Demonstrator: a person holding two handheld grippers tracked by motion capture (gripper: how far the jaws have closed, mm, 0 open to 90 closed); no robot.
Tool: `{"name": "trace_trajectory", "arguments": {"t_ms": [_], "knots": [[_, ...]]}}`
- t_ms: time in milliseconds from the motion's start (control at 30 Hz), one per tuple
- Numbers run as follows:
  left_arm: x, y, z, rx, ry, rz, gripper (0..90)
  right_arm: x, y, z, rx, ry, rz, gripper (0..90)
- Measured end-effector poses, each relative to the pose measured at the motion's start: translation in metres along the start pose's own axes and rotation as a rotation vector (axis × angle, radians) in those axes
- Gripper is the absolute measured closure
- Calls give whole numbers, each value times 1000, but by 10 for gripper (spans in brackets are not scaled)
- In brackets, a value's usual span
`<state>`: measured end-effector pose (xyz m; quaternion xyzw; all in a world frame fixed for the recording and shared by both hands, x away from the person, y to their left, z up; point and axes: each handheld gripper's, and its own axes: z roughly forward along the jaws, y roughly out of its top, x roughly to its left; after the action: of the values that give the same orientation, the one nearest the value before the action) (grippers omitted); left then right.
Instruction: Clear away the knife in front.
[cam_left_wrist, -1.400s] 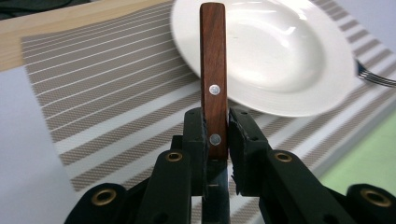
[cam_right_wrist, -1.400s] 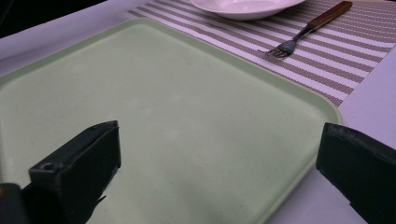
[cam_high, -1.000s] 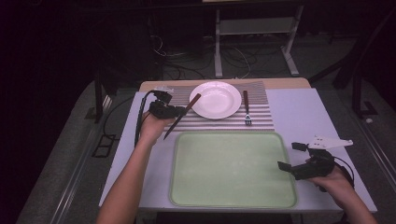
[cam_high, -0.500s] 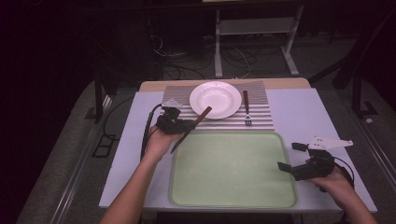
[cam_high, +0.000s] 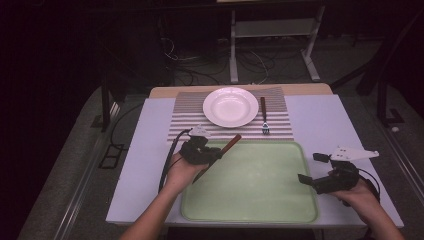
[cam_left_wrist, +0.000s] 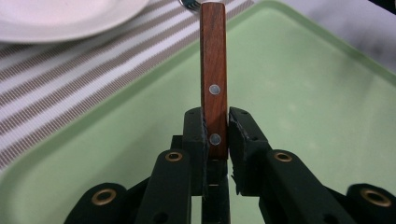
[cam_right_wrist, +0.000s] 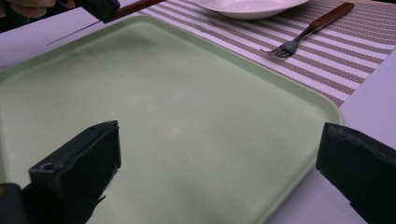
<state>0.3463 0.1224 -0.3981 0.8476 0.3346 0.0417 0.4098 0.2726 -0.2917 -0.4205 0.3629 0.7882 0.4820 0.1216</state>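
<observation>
My left gripper (cam_high: 212, 154) is shut on a wooden-handled knife (cam_high: 231, 143) and holds it above the far left corner of the green tray (cam_high: 260, 200). In the left gripper view the riveted handle (cam_left_wrist: 213, 70) stands up between the closed jaws of my left gripper (cam_left_wrist: 216, 128), pointing at the placemat. The thin blade (cam_right_wrist: 70, 33) sticks out behind that gripper. My right gripper (cam_high: 311, 168) rests at the tray's right edge, open and holding nothing. In its own view my right gripper (cam_right_wrist: 219, 154) has its jaws spread wide over the tray (cam_right_wrist: 187, 116).
A white plate (cam_high: 230, 107) sits on a striped placemat (cam_high: 185, 120) beyond the tray. A wooden-handled fork (cam_high: 263, 117) lies to the plate's right, tines toward the tray. The white tabletop (cam_high: 145, 150) ends near the tray's front edge; cables trail from both grippers.
My left gripper carried the knife from the placemat left of the plate toward me and rightward, over the tray's far left corner. The right gripper stayed still.
</observation>
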Motion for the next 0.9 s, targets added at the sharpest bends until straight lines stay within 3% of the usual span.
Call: {"name": "trace_trajectory", "arguments": {"t_ms": [167, 367, 567, 900], "knots": [[-3, -13, -1, 7, 3, -16, 771, 0, 0, 0, 1, 1, -3, 1], [-2, -29, 2, 55, 45, -9, 771, 1, 0, 1, 5, 2, -2, 2], [4, -34, 5, 77, 68, -27, 770, 1, -1, 0, 8, 0, -5, 1], [9, -40, 12, 109, 86, -10, 758, 2, -1, 0, 8, 1, -10, 1]]}}
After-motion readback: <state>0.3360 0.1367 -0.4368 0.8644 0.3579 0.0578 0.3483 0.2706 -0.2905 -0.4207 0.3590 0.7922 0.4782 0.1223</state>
